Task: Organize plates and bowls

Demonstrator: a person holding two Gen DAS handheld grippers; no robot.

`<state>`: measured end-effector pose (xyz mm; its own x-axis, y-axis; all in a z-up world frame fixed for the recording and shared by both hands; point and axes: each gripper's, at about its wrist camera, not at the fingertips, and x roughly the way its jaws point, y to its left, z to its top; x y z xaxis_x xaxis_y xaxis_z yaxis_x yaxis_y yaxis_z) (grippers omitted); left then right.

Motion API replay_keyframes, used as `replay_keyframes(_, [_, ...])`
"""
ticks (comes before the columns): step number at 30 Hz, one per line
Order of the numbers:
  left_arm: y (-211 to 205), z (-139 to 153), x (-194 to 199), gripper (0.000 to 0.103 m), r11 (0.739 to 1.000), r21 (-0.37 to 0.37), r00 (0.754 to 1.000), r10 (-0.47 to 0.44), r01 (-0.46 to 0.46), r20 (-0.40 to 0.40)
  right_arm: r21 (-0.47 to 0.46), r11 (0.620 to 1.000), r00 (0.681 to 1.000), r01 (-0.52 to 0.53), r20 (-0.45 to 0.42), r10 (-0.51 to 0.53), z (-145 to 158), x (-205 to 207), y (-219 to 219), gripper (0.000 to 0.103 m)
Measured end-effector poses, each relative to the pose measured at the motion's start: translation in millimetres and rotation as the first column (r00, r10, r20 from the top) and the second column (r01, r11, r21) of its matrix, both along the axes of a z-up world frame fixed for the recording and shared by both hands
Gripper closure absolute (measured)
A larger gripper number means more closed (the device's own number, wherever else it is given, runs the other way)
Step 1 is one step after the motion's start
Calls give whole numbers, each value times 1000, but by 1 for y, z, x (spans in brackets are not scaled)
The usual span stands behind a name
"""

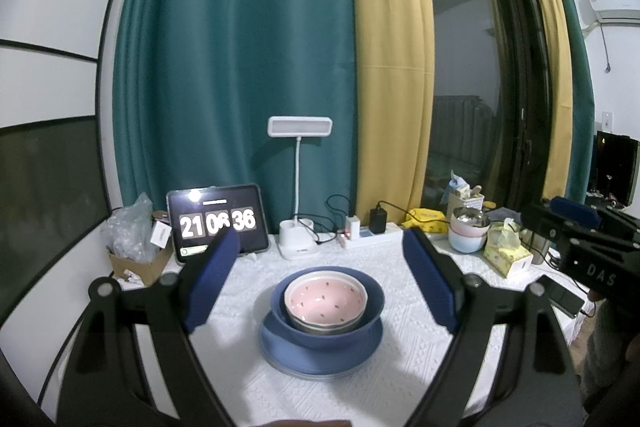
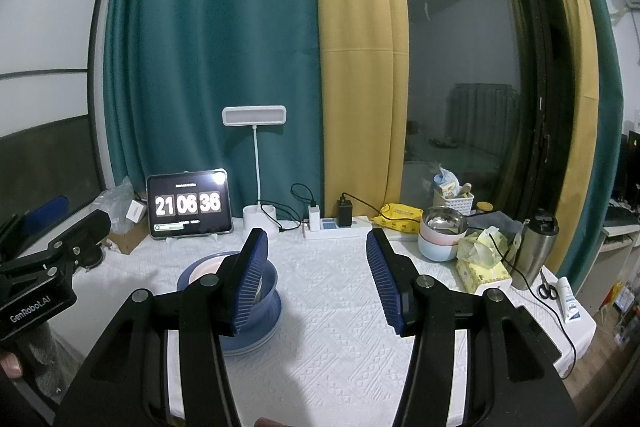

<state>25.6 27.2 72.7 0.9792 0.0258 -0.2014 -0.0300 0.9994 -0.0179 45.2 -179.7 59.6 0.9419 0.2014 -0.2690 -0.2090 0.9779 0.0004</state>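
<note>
Plates and bowls stood as one stack near the middle of the white-clothed table [image 1: 400,379], catalogued below from largest item to smallest.

Table: covered in a textured white cloth, backed by teal and yellow curtains.

Blue plates [image 1: 320,357]: the base of the stack, at least two, flat on the cloth.

Blue bowl [image 1: 327,323]: upright on the plates, holding the smaller bowls.

Pink bowl [image 1: 325,297]: spotted inside, uppermost, nested in a grey-rimmed bowl inside the blue one.

Left gripper [image 1: 322,275]: held above the table facing the stack, jaws spread wide with the stack showing between the blue pads, nothing in its grasp and touching no dish.

Right gripper [image 2: 318,275]: to the right of the stack, jaws likewise wide apart and holding nothing, bare cloth between them; its left pad overlapped the blue bowl in the right wrist view, though contact could not be judged.

Tablet [image 2: 190,205]: propped at the rear left, showing 21 06 36.

Desk lamp [image 2: 255,116]: white, standing at the rear centre beside the tablet.

Second bowl stack [image 2: 440,237]: rear right, a metal bowl atop pastel bowls, well apart from the main stack.

Tissue pack [image 2: 482,263]: yellow, just beside that second stack.

Steel tumbler [image 2: 536,253]: right of the tissues.

Scissors [image 2: 547,291]: near the table's right edge.
</note>
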Motion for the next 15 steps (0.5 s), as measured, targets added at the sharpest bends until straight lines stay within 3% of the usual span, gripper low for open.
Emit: replay_keyframes(15, [-1, 0, 0, 18, 1000, -1, 1000, 6, -6, 4, -1, 1000, 1000, -2, 0, 2, 0, 1, -1, 49])
